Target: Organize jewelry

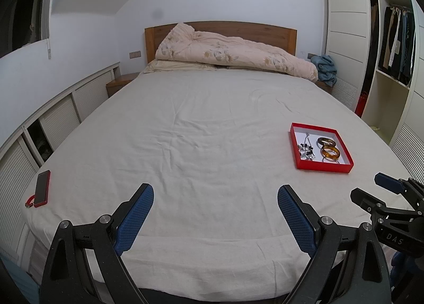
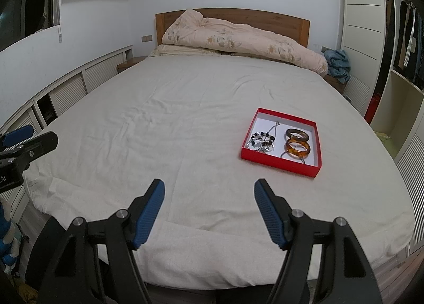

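A shallow red box [image 1: 323, 167] [image 2: 278, 165] with a white floor lies on the right side of the bed. Inside it sit two amber bangles [image 1: 328, 148] [image 2: 297, 143] and a tangle of beaded chains [image 1: 307, 151] [image 2: 261, 141]. My left gripper [image 1: 215, 192] hovers open over the bed's near edge, nothing between its blue pads, the box well ahead to its right. My right gripper [image 2: 209, 188] is open too and empty, with the box just ahead and to its right. Each gripper shows at the edge of the other's view.
A phone in a red case [image 1: 42, 188] lies near the bed's left edge. A rumpled floral duvet [image 2: 243, 39] is heaped at the wooden headboard. Louvred cabinets line the left wall; a wardrobe with hanging clothes [image 1: 397, 47] stands at the right.
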### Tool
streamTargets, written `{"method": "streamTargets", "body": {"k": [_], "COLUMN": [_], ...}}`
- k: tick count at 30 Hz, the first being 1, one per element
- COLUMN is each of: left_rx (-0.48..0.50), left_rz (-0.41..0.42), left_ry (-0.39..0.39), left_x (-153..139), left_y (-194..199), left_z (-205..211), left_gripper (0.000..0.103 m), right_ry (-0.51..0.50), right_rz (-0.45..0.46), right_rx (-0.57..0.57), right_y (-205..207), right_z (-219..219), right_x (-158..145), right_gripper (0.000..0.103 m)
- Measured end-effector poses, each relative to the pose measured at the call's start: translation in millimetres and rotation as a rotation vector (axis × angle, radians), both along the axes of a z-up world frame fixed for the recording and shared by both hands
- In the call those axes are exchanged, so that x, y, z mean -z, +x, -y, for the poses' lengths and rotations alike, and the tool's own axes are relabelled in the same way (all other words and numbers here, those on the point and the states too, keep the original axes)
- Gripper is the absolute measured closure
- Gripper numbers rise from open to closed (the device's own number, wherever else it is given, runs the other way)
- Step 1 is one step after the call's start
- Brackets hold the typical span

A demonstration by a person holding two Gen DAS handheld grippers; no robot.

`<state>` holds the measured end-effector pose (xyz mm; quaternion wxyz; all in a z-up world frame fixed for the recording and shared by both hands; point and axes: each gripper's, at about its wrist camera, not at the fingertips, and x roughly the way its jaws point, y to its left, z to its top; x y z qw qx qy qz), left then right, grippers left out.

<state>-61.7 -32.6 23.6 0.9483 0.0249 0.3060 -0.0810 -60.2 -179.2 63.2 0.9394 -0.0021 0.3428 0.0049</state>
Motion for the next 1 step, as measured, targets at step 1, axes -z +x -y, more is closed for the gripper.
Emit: {"method": "streamTargets", "body": {"k": [1], "left_rx": [0.001], "left_rz": [0.000], "left_ry": [0.000], "left_x": [0.1], "left_y": [0.9], "left_z": [0.4], "left_gripper": [0.009], "right_ry": [0.000], "right_rz": [-0.001], "right_rx": [0.000], "right_y": [-0.4], "right_z": [-0.4], "right_x": [0.4], "right_gripper": [0.034]}}
